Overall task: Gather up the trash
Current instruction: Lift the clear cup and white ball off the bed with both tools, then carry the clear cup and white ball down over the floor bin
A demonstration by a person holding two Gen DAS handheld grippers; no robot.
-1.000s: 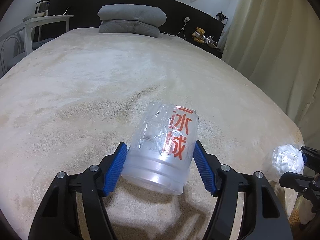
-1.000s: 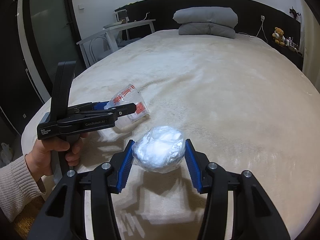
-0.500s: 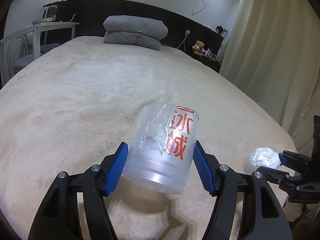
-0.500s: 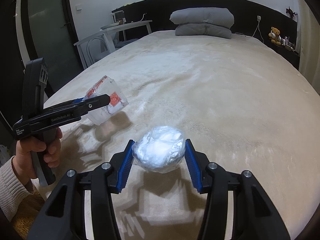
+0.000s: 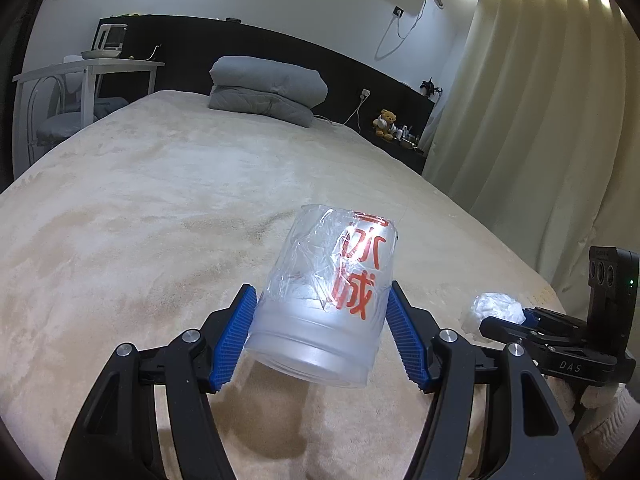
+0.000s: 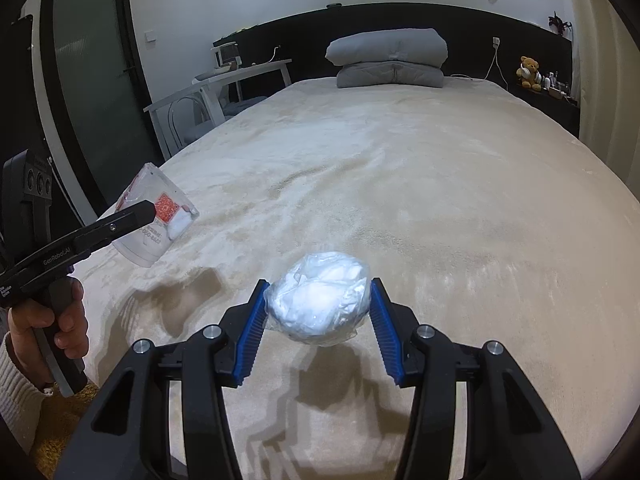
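While clamped in the blue pads of the left gripper (image 5: 320, 336), plastic cup (image 5: 326, 300) held tilted, clear of the bed (image 5: 160, 208); beside it, crumpled plastic wad (image 6: 318, 300) pinched narrowly by the right gripper (image 6: 318, 320), likewise above the cover; farther off, folded grey blanket (image 6: 388, 60) against the headboard.

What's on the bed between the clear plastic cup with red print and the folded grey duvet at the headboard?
Nothing: in the left wrist view only bare beige bedspread lies between the clear plastic cup and the folded grey duvet.
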